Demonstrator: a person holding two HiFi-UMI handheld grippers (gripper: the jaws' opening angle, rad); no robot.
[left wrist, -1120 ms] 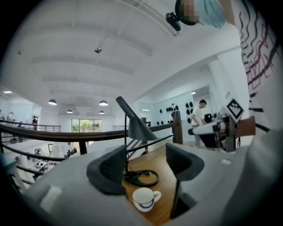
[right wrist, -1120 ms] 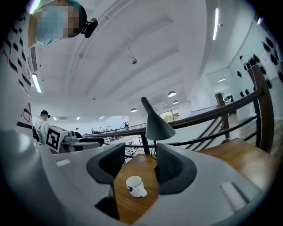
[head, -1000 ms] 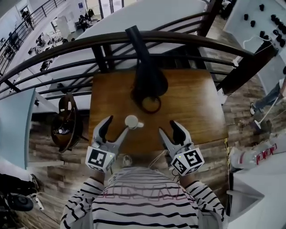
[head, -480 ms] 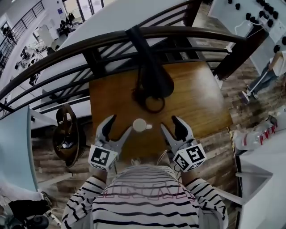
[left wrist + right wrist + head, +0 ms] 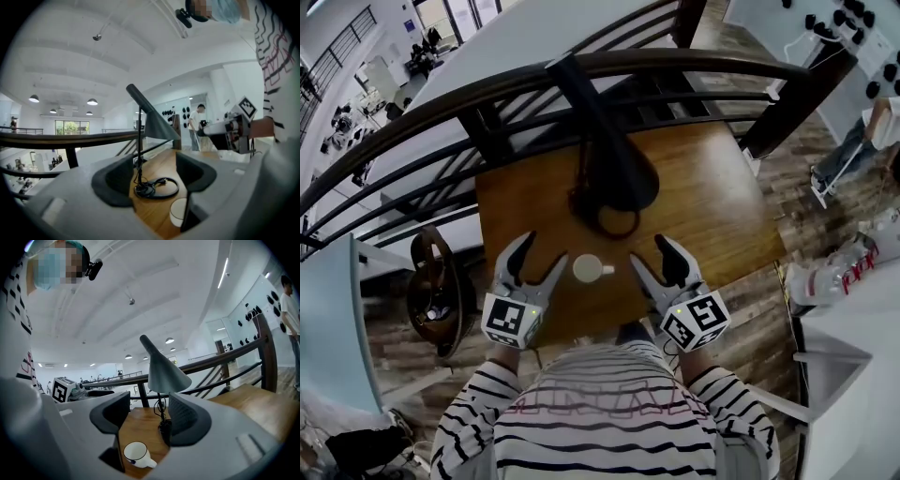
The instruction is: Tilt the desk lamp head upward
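Observation:
A black desk lamp stands at the far side of the wooden table (image 5: pixel 712 206), its cone head (image 5: pixel 617 169) hanging over its round base with the coiled cord (image 5: pixel 605 218). A white cup (image 5: pixel 588 269) sits between my grippers near the front edge. Left of the cup my left gripper (image 5: pixel 536 262) is open and holds nothing. My right gripper (image 5: pixel 654 261), to the cup's right, has its jaws opening with nothing between them. Through the left jaws (image 5: pixel 152 183) I see the lamp head (image 5: pixel 157 124), base (image 5: pixel 145 189) and cup (image 5: pixel 178 212). The right gripper (image 5: pixel 145 420) faces the lamp head (image 5: pixel 164 371) and cup (image 5: pixel 136 453).
A dark curved railing (image 5: pixel 487 103) runs just behind the table and the lamp. A round dark stool (image 5: pixel 431 281) stands on the floor to the left. A person (image 5: pixel 853 141) is at the far right, beside a white counter (image 5: pixel 848 375).
Both grippers have edged forward until their fingertips are level with the cup. The head view has shifted slightly. The lamp and cup have not moved.

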